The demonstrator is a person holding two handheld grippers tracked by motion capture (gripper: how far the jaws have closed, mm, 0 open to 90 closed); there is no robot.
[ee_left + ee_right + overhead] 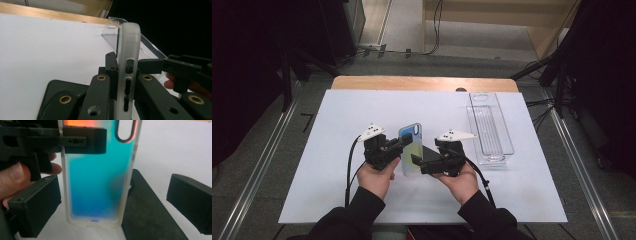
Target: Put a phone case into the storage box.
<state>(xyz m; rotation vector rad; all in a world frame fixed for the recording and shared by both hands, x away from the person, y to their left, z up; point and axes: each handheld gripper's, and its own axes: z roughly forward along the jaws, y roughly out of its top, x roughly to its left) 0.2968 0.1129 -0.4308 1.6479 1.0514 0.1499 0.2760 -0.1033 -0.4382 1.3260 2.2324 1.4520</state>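
1. Holding the phone case point(411, 148) upright above the white table point(337, 150), we have it between our two grippers at the middle of the near half.
2. Our left gripper point(398, 145) is clamped on the case: in the left gripper view its jaws press on both faces of the frosted edge point(127, 75), with the button cut-outs showing between them.
3. Our right gripper point(418, 162) stands with its jaws apart; in the right gripper view one jaw sits left of the case point(96, 180) and the other well off to the right, neither pressing on it.
4. In that same view the case glows blue-green with an orange band at the top, and the left gripper's jaw crosses its upper part.
5. We see a dark flat phone point(147, 212) lying on the table just behind the case.
6. A clear plastic tray point(490, 127) lies along the table's right side, well apart from both hands.
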